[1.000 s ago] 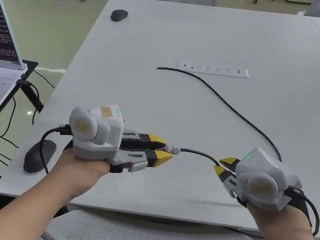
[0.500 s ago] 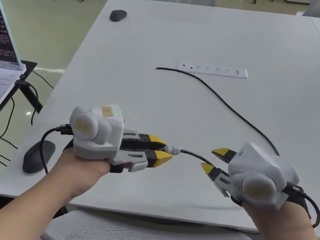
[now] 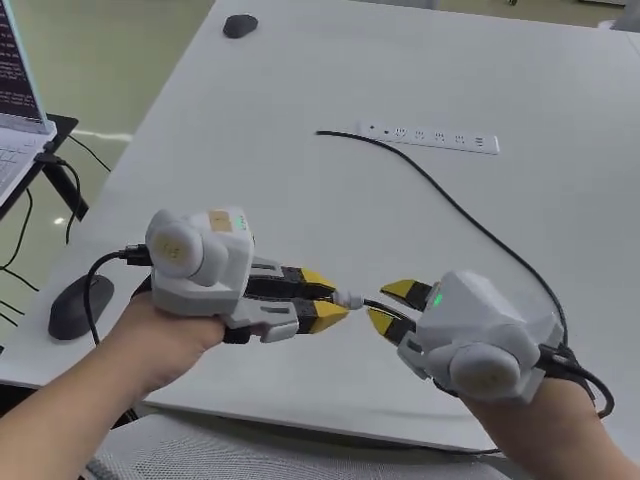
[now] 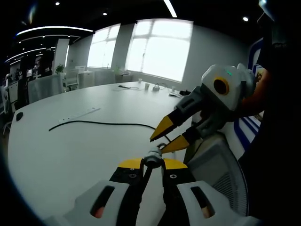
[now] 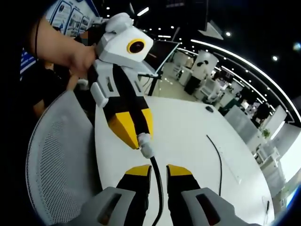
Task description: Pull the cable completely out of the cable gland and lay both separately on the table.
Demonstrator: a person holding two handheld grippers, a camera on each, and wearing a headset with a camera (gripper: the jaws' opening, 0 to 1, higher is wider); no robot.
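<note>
Since a second ago, the right gripper (image 3: 392, 306) has slid up the cable (image 3: 470, 222) toward the left gripper (image 3: 333, 298). Its fingers are now parted astride the cable, probably to regrip closer. The left gripper's fingers clamp the cable gland (image 3: 347, 298) above the desk (image 3: 300, 120), bracing it for pulling.

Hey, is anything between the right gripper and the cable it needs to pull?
Nothing visible is in the way. The right gripper has its jaws open on either side of the cable, just beyond the gland clamped in the left gripper.
</note>
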